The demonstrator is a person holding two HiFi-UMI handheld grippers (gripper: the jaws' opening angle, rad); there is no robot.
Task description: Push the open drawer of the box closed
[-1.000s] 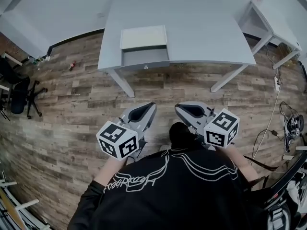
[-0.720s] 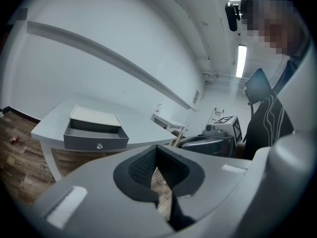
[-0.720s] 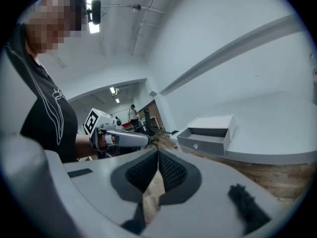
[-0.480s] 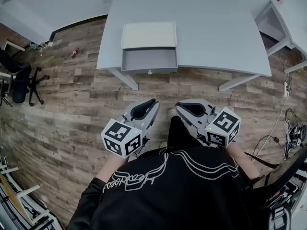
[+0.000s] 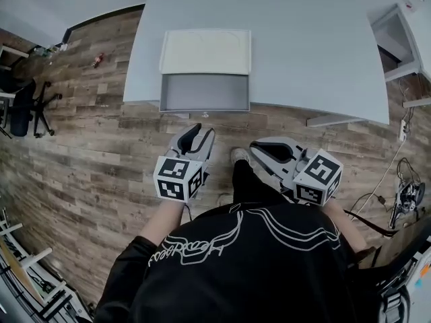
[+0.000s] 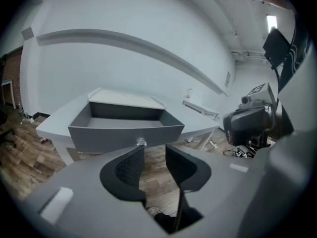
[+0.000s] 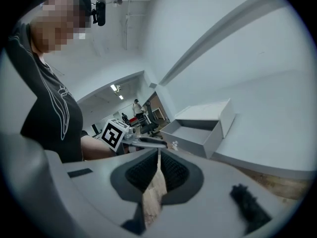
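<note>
left gripper (image 5: 202,132) jaws have just been opening, nothing between them; right gripper (image 5: 254,146) closed, empty. the spread jaws might straddle the near knob (image 6: 141,142) and push the drawer (image 5: 205,93) askew.

bright, even light (fisheye-warped edges)

Black shirt (image 5: 236,268) with white line print; grey left gripper (image 5: 204,129) and right gripper (image 5: 256,147) bear marker cubes (image 5: 178,178)

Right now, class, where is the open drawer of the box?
In the head view the open drawer juts from the white box at the near edge of the table, left of centre, over the wooden floor.
</note>
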